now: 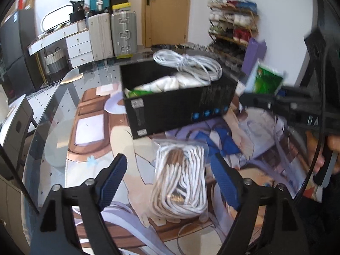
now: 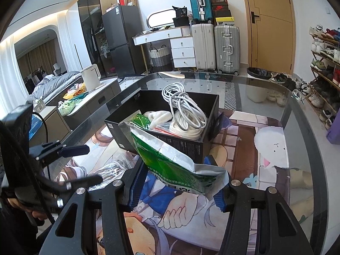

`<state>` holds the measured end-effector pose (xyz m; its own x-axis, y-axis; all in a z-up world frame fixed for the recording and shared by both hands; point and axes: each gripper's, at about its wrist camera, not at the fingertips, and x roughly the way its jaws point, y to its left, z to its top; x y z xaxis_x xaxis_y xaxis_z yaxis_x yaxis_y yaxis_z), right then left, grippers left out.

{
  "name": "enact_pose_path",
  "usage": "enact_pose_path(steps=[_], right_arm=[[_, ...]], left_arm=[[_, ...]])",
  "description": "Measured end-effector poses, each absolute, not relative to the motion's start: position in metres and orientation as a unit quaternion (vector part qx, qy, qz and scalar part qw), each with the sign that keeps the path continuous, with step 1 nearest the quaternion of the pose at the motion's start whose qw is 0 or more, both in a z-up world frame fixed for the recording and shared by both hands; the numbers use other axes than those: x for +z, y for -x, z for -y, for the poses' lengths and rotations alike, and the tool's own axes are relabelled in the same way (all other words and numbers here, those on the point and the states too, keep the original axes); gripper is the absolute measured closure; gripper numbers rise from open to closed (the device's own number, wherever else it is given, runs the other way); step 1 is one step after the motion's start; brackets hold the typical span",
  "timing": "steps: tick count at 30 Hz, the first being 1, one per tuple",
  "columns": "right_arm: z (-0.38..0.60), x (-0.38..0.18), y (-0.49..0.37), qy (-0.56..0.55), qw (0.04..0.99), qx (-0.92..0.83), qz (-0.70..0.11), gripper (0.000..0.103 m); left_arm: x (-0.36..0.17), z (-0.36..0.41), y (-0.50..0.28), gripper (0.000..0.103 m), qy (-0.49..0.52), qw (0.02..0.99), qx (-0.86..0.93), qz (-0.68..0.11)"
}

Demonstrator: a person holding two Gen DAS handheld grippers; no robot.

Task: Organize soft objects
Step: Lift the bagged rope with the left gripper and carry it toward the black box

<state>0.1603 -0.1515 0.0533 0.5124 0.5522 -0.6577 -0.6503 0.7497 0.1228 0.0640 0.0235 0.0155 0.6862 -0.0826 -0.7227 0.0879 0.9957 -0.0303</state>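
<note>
A clear bag of coiled white cable [image 1: 180,182] lies on the printed mat between the blue pads of my left gripper [image 1: 170,180], which is open; neither pad touches the bag. Behind it stands an open black box [image 1: 178,108] holding a loose white cable coil [image 1: 191,63], a white soft item and a green packet. My right gripper [image 2: 177,189] is shut on a green and silver packet [image 2: 176,165], held above the mat just in front of the box [image 2: 180,144]. In the right wrist view the left gripper [image 2: 85,163] is at the left, over the cable bag [image 2: 114,167].
The mat [image 2: 244,131] covers a glass table [image 2: 265,89] with a rounded edge. Beyond it are suitcases [image 2: 214,44], a wooden door [image 2: 269,21], a shoe rack [image 2: 325,63] at the right and a low cabinet with a white kettle [image 2: 90,77] at the left.
</note>
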Motion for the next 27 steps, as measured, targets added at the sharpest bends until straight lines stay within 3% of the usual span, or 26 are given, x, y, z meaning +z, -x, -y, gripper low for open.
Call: enact_pose_path(steps=[4, 5, 6, 7, 9, 27], right_arm=[[0.149, 0.052, -0.161, 0.072, 0.865, 0.349, -0.353, 0.048], [0.149, 0.052, -0.160, 0.072, 0.865, 0.349, -0.353, 0.048], [0.148, 0.052, -0.161, 0.072, 0.865, 0.349, -0.353, 0.048], [0.148, 0.052, -0.161, 0.072, 0.865, 0.349, -0.353, 0.048], [0.148, 0.052, -0.160, 0.072, 0.865, 0.349, -0.352, 0.048], [0.146, 0.067, -0.161, 0.070, 0.866, 0.359, -0.340, 0.048]], left_arm=[[0.003, -0.015, -0.067, 0.023, -0.023, 0.909, -0.046, -0.413], [0.001, -0.014, -0.067, 0.029, -0.026, 0.908, -0.046, -0.417], [-0.001, -0.012, -0.067, 0.045, -0.029, 0.906, -0.050, -0.419], [-0.002, -0.012, -0.068, 0.053, -0.027, 0.904, -0.055, -0.422], [0.000, -0.012, -0.067, 0.060, -0.023, 0.906, -0.060, -0.418], [0.043, -0.030, -0.063, 0.063, 0.021, 0.929, -0.065, -0.363]])
